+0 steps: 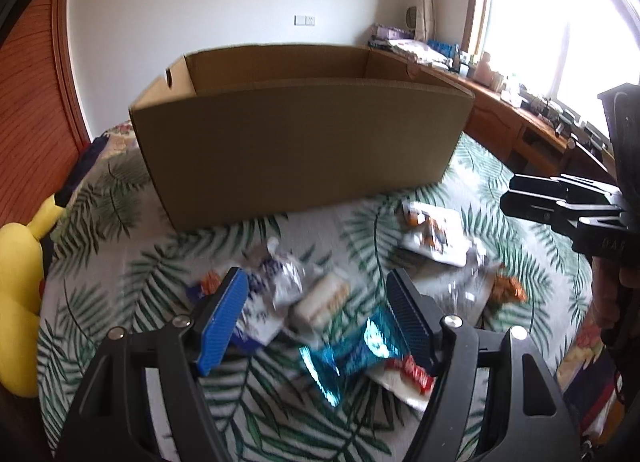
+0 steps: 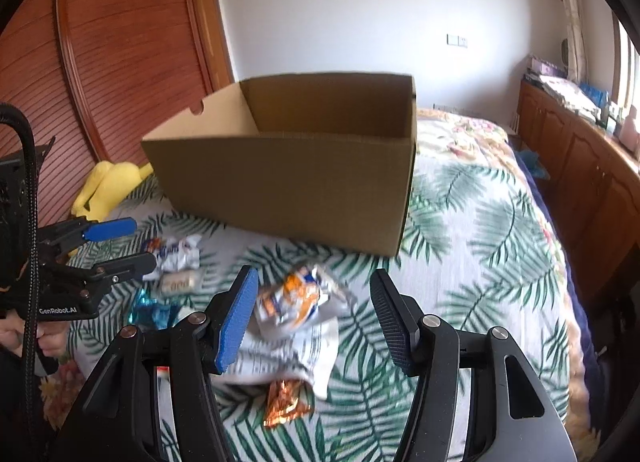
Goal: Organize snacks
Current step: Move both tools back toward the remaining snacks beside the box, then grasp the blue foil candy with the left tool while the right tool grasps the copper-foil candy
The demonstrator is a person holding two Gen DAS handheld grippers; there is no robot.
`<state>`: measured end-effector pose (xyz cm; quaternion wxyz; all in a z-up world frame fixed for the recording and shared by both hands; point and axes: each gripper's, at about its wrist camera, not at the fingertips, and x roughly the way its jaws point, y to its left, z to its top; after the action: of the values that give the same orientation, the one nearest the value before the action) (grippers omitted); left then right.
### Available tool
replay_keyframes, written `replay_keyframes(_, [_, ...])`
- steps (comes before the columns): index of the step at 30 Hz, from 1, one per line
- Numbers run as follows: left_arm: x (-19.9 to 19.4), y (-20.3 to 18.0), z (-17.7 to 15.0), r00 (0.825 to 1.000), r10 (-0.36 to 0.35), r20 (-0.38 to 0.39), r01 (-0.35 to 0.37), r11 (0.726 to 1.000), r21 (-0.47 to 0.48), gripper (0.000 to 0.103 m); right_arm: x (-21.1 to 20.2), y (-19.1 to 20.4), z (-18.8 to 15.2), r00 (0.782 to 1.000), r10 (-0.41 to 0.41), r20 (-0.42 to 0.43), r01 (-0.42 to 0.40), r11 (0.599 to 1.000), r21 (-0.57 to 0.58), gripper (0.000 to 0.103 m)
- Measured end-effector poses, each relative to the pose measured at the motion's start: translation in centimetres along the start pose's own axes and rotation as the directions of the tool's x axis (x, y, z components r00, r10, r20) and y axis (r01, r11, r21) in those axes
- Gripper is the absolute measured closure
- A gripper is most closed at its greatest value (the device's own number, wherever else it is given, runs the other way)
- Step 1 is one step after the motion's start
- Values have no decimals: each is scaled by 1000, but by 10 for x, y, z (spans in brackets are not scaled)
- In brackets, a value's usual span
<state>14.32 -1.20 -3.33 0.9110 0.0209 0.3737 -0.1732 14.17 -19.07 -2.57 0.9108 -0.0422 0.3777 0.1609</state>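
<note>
An open, empty-looking cardboard box (image 1: 296, 150) stands on the leaf-print bed; it also shows in the right wrist view (image 2: 288, 182). Several snack packets lie in front of it. My left gripper (image 1: 316, 302) is open above a white and purple packet (image 1: 280, 286), a beige bar (image 1: 320, 302) and a shiny blue packet (image 1: 352, 350). My right gripper (image 2: 312, 302) is open above a white and orange packet (image 2: 296, 298) and an orange foil packet (image 2: 286, 402). Each gripper also shows in the other's view: the right (image 1: 516, 194), the left (image 2: 132, 246).
A yellow plush toy (image 1: 20, 302) lies at the bed's left edge by the wooden headboard (image 2: 120, 62). A wooden cabinet (image 2: 580, 166) with clutter runs under the window on the right. The leaf-print bedspread (image 2: 480, 246) stretches right of the box.
</note>
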Motion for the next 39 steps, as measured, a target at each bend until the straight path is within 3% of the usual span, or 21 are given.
replay_keyframes(14, [-1, -6, -30, 999, -27, -40, 28, 999, 30, 32, 9, 0, -41, 998, 19, -64, -17, 999, 40, 43])
replay_keyframes(18, [-3, -10, -31, 998, -46, -36, 48, 998, 43, 40, 8, 1, -52, 997, 26, -79, -22, 998, 51, 43])
replay_keyframes(23, [-5, -15, -27, 998, -58, -23, 59, 997, 55, 42, 10, 3, -62, 995, 22, -97, -17, 999, 51, 44])
replay_keyframes(30, [1, -21, -31, 997, -64, -45, 67, 995, 79, 44, 13, 8, -72, 992, 19, -122, -17, 1000, 21, 71])
replay_keyframes(39, [4, -23, -42, 994, -54, -97, 63, 994, 91, 45, 18, 14, -70, 993, 3, -121, -5, 1000, -12, 67])
